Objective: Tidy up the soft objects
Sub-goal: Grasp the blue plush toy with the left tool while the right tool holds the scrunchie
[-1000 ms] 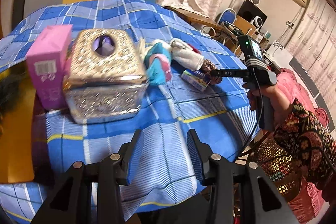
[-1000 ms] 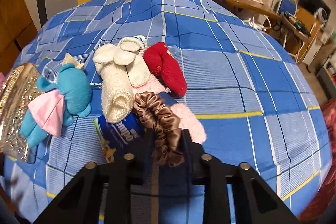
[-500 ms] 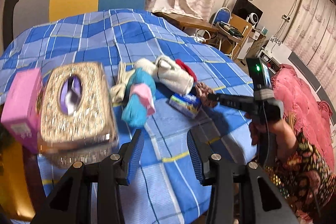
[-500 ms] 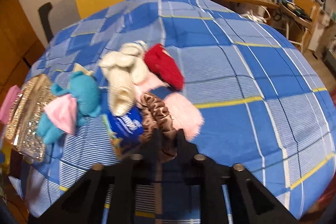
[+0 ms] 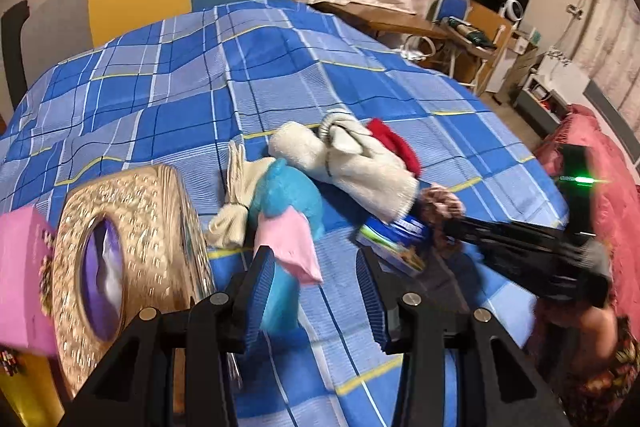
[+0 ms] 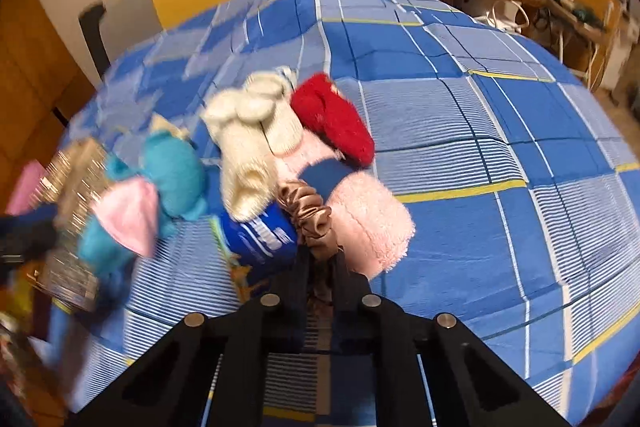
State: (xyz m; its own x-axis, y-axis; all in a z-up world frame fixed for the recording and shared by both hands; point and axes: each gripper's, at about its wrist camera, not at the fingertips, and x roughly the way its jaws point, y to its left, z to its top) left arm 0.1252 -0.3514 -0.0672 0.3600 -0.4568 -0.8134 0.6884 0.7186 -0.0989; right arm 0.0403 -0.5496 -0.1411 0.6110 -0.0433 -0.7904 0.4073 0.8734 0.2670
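Only the right wrist view shows the right gripper (image 6: 320,259) jaws just closed, clamped on the brown scrunchie (image 6: 308,211); left gripper (image 5: 316,291) jaws apart above the blue-checked tabletop (image 5: 280,67), curtains behind

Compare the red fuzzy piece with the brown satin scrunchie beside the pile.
The red fuzzy piece is matte and plush; the brown satin scrunchie is shiny and gathered into ruffles. The red piece lies free on the checked cloth at the far side of the pile; the scrunchie sits nearest the camera, pinched in the right claw. Both are soft.
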